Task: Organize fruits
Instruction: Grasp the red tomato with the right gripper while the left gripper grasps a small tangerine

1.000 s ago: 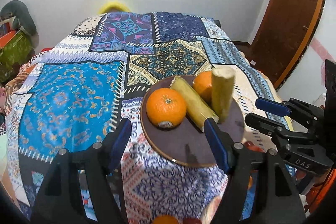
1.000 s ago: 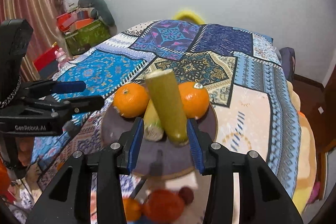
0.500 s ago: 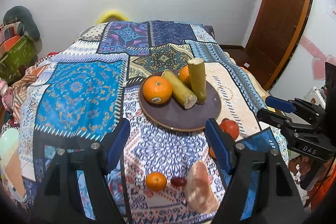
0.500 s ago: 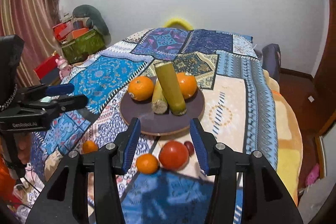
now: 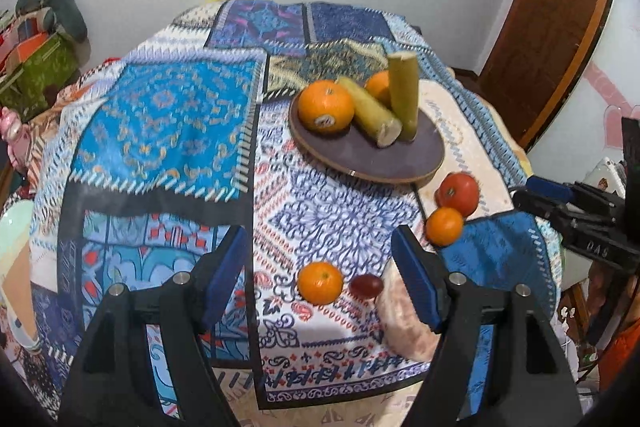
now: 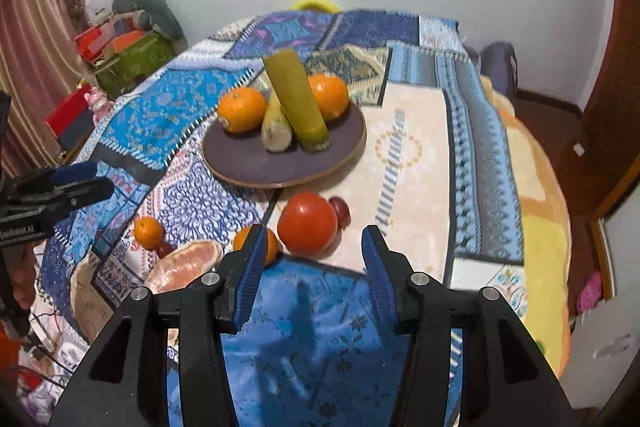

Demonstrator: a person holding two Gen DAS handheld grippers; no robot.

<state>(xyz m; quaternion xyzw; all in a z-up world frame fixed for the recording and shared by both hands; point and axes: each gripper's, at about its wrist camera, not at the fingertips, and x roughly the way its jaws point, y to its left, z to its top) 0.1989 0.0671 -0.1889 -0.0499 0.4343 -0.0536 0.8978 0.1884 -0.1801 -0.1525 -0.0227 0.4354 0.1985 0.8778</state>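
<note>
Both my grippers hang above the near edge of the bed, its patchwork cover carrying all the fruit. My left gripper has its fingers spread with nothing between them; just past them lie a small orange, a dark grape and, at four o'clock from the orange, a pink peeled fruit piece. My right gripper has just been opening, and its fingers are released and bare; right ahead at twelve o'clock sits a tomato, with another small orange touching its nine o'clock side and a second grape behind. Farther on, the round dark plate holds two big oranges, one green stalk piece standing upright and another lying tilted beside it.
</note>
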